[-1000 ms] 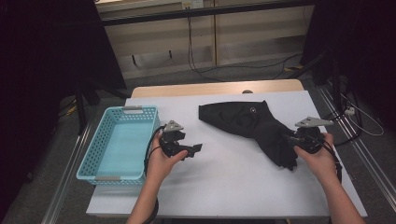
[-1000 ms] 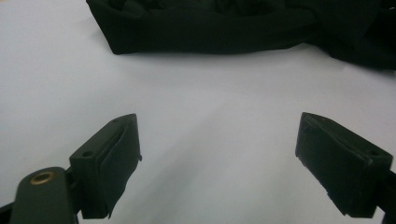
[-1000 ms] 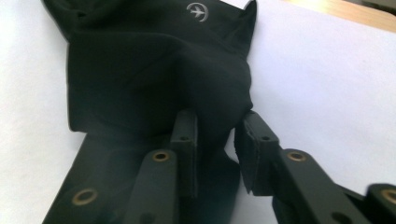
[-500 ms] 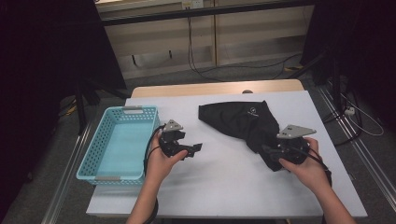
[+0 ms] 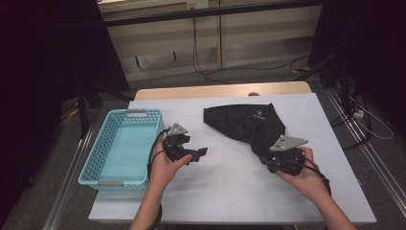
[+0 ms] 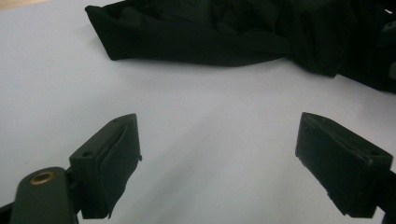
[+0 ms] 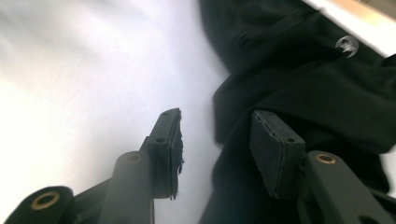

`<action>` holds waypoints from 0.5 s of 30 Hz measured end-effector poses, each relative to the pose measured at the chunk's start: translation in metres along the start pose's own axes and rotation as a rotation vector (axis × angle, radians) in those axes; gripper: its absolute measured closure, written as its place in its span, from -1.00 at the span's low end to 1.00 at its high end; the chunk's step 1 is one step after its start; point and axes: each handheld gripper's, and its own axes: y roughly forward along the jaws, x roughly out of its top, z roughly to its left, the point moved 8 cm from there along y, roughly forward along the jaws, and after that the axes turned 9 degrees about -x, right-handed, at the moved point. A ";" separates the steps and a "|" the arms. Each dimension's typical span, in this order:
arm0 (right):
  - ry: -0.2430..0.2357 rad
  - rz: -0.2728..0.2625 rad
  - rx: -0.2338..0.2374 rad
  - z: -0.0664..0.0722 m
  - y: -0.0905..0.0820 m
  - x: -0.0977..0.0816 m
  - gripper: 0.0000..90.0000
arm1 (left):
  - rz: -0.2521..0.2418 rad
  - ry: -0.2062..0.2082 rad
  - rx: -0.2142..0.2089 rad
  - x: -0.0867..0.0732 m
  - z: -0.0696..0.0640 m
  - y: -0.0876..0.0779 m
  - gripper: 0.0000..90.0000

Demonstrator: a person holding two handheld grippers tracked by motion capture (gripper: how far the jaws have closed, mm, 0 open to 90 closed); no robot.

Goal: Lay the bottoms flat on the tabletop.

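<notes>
Since the earlier frame the right tongs (image 5: 268,160) are seen shifted inward along the worktop (image 5: 230,191) to the near edge of the black garment (image 5: 249,122), jaws just closing but not yet pinching cloth, while the left tongs (image 5: 201,153) are held spread, empty, beside the basket (image 5: 103,165).

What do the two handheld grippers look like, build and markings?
Both are black. The left gripper and right gripper each carry a grey three-cornered plate on top and trail a black cable. In the gripper views each has two blocky black jaws with flat pads, frayed at the edge, and brass-coloured rivets at the linkage. No markings can be made out. The person's forearms are bare, no sleeves or gloves.
</notes>
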 end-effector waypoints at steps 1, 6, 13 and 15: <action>-0.011 0.016 -0.006 0.001 0.004 -0.004 0.19 | 0.000 -0.001 0.002 0.000 0.000 0.000 -0.69; -0.064 0.111 -0.064 -0.007 0.021 -0.027 0.17 | 0.000 -0.006 0.000 0.000 0.000 -0.001 -0.69; -0.044 0.104 -0.045 -0.012 0.021 -0.029 0.91 | -0.004 -0.008 0.001 0.000 0.000 -0.002 -0.69; -0.048 0.096 -0.041 -0.013 0.020 -0.027 0.95 | -0.006 -0.008 0.001 0.000 0.000 -0.002 -0.69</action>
